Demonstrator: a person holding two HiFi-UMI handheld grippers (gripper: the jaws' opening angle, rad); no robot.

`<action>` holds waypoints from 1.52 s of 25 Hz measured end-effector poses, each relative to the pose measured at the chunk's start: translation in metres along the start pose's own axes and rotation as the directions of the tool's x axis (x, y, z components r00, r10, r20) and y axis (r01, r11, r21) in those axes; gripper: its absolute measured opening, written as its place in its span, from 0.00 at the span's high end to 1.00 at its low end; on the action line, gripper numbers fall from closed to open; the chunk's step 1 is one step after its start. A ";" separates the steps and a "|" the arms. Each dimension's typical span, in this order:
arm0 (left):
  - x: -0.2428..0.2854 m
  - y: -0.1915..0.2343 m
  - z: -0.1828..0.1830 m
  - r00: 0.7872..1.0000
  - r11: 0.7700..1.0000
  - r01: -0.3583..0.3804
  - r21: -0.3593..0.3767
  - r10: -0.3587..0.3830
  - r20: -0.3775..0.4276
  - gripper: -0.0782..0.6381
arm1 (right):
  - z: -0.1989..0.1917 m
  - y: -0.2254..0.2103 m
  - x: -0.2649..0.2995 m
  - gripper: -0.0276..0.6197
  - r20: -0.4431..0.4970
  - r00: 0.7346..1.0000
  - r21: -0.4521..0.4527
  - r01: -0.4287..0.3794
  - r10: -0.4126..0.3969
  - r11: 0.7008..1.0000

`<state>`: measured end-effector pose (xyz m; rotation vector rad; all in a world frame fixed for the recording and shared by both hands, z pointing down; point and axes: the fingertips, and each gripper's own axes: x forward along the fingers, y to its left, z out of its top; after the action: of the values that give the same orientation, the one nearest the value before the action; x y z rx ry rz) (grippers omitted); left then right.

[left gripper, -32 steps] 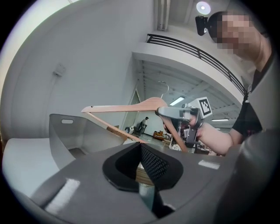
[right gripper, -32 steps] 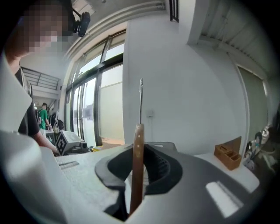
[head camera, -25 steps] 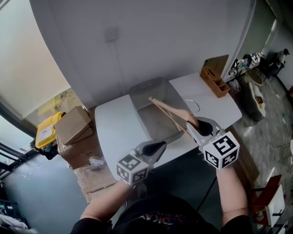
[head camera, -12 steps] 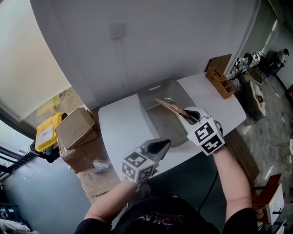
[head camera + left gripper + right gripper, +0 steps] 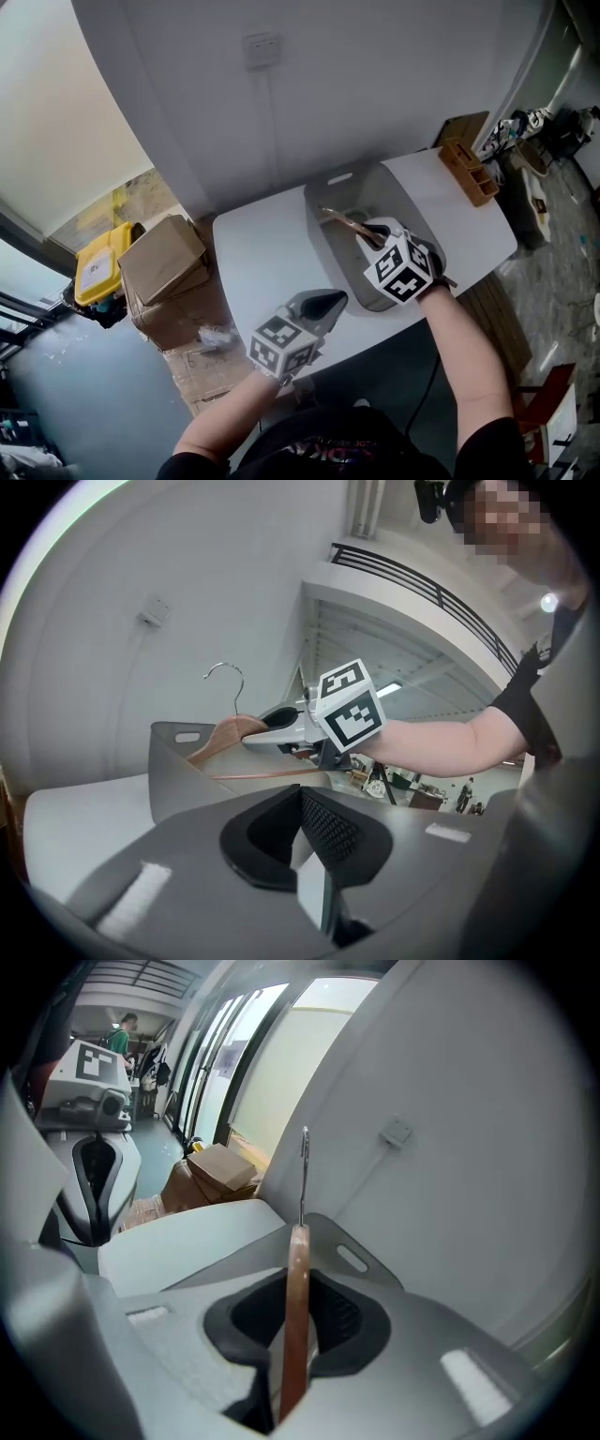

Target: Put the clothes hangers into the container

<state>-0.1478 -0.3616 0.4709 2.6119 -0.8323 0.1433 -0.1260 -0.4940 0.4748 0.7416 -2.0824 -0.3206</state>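
- Hanger (image 5: 295,1302), wooden with a metal hook, was clamped edge-on between the jaws of the right gripper (image 5: 367,236), which were closed onto it.
- It was held tilted over the open grey container (image 5: 328,183), which was set on the white table (image 5: 248,258).
- Left gripper (image 5: 305,846) was held near the table's front edge, just beside the container, jaws together with nothing between them.

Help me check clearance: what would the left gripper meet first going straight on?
Likely the container, at its near wall; the left gripper points at it. The right gripper and hanger sit higher. Depth is unclear.
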 end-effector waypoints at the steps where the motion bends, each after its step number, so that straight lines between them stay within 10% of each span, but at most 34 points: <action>1: -0.002 0.004 -0.002 1.000 1.000 -0.005 -0.005 0.005 -0.003 0.89 | -0.001 0.002 0.007 0.87 -0.008 1.000 -0.002 -0.009 0.009 1.000; 38: -0.029 0.021 -0.044 0.999 0.997 -0.020 -0.074 0.017 -0.051 0.89 | -0.030 0.059 0.067 0.83 -0.149 0.988 -0.184 -0.060 0.032 0.981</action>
<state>-0.1829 -0.3440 0.5118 2.5206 -0.8286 0.1793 -0.1536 -0.4876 0.5643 0.5852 -1.8988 -0.4184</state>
